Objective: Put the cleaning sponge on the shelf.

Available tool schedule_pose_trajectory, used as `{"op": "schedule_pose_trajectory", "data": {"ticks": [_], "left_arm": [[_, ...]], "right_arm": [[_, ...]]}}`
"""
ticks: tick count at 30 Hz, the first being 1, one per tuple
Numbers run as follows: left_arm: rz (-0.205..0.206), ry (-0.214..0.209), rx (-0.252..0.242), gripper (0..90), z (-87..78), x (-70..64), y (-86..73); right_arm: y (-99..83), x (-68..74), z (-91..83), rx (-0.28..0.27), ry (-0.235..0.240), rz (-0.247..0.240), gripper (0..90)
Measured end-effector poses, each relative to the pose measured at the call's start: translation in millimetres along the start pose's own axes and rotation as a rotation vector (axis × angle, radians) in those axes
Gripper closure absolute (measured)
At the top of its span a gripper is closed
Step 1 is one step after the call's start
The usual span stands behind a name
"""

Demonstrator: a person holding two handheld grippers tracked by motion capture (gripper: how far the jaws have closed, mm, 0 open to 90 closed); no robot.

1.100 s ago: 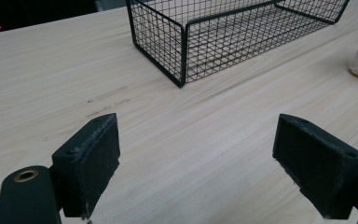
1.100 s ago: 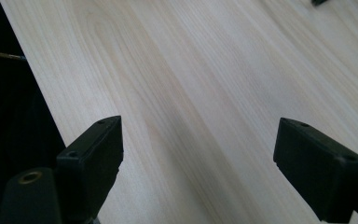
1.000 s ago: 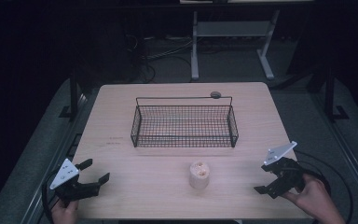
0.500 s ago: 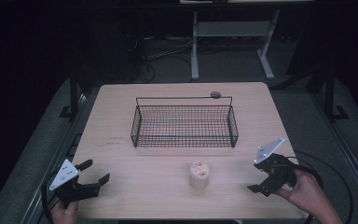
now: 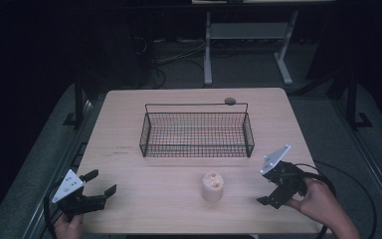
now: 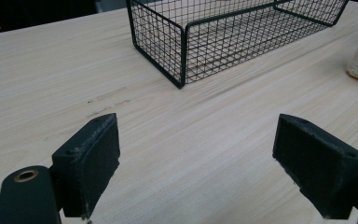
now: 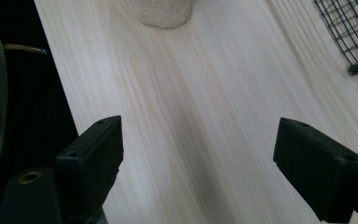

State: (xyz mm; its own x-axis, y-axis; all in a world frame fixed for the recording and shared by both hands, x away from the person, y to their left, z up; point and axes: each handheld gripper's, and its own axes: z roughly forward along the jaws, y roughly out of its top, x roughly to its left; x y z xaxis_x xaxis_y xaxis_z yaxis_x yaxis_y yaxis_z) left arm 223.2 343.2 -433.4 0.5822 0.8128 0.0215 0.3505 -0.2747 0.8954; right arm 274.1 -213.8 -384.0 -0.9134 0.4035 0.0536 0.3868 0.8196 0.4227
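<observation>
Beige, stubby cylindrical sponge-like block (image 5: pixel 212 185) with two dimples in its top stands upright on the pale wooden table (image 5: pixel 129 124), near the front edge and well apart from the black wire-mesh basket (image 5: pixel 197 131) behind it, which holds nothing. The right gripper (image 5: pixel 268 186) hovers to the block's right with its jaws spread wide and nothing between them; in the right gripper view the block's base (image 7: pixel 163 11) sits at the top edge, ahead of the jaws and a little off their centre line. The likeliest trouble from here, as I judge it, is a glancing contact: if the gripper closes in while the block is off-centre, one pad would reach it first and tip or roll the light piece toward the table's front edge. A hard squeeze might also deform so soft a thing and let it spring out. The right hand (image 5: pixel 318 199) comes in from the lower right, with the gripper angled inward toward the block and its grey plate tilted up. The left gripper (image 5: pixel 97 189) rests low at the front-left corner, held by the left hand (image 5: pixel 67 226); its jaws are likewise wide apart and empty, aimed toward the basket's near corner (image 6: pixel 179 70).
</observation>
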Motion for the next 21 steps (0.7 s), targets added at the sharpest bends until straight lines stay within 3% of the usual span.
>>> {"op": "schedule_pose_trajectory", "data": {"ticks": [21], "left_arm": [[0.005,0.001,0.001,14.0,0.6,-1.1,1.2]], "right_arm": [[33.2,6.6,5.8,0.035,0.033,-0.076,15.2]]}}
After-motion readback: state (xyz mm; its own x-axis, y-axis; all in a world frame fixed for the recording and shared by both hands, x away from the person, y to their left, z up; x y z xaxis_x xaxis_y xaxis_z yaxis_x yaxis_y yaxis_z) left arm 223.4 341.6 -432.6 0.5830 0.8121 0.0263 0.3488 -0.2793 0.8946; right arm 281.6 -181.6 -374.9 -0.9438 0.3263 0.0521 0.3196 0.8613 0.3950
